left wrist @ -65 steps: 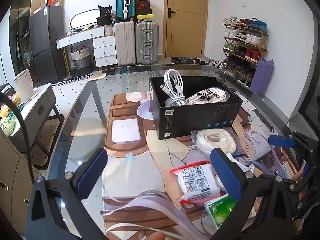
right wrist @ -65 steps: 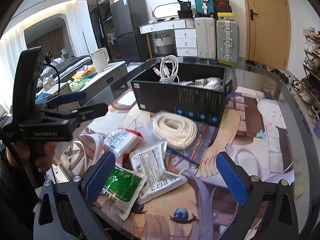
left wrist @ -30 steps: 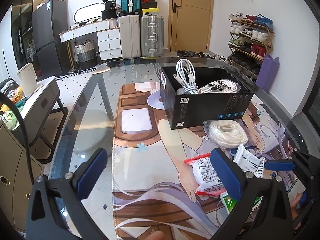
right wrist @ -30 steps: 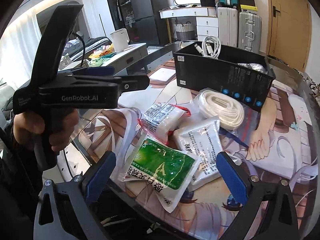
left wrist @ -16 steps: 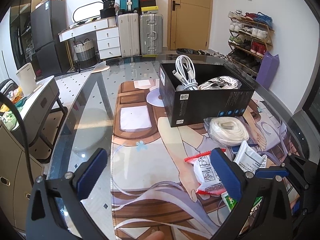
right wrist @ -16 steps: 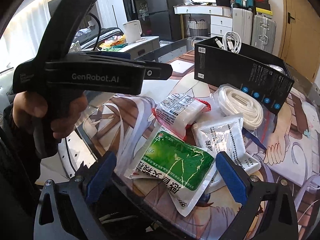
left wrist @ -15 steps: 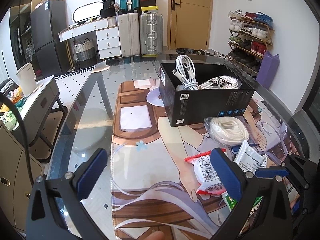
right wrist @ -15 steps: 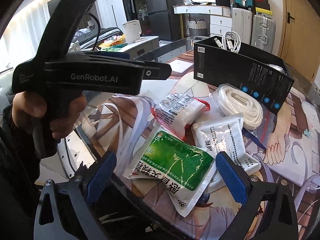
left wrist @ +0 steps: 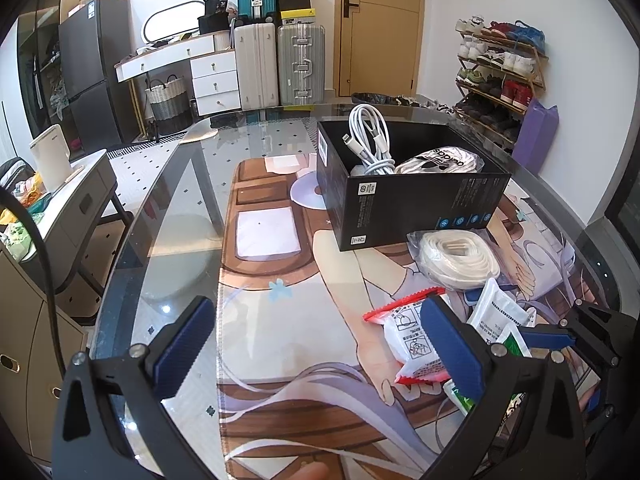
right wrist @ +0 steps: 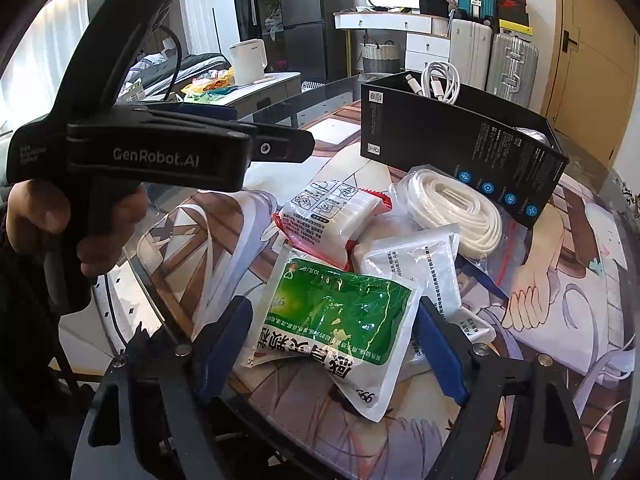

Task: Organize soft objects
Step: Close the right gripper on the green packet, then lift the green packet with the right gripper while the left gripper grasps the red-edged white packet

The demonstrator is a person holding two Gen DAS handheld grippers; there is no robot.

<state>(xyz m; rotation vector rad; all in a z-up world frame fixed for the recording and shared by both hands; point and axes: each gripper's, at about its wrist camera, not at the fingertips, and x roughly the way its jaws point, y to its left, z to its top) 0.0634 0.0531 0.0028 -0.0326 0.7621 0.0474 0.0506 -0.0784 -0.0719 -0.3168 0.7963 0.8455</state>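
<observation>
A green and white packet [right wrist: 336, 320] lies on the printed mat, between the fingers of my right gripper [right wrist: 334, 340], which is still open with the blue pads on either side of it. Behind it lie a white packet [right wrist: 416, 264], a red-edged packet [right wrist: 332, 216] and a bagged white cord coil [right wrist: 452, 204]. A black box [right wrist: 460, 140] holds white cables and a white bag. My left gripper [left wrist: 316, 344] is open and empty above the mat, left of the red-edged packet [left wrist: 412, 340] and coil [left wrist: 460, 256]. The box [left wrist: 416, 204] stands beyond.
The glass table edge [left wrist: 132, 256] runs along the left. A low side table with a kettle [left wrist: 52, 156] stands beside it. Suitcases [left wrist: 280, 68], drawers and a shoe rack [left wrist: 500, 76] line the far walls. The left gripper's body [right wrist: 160, 152] crosses the right wrist view.
My right gripper has moved forward and down over the pile, and its fingers have narrowed around the green packet. The left gripper has barely moved.
</observation>
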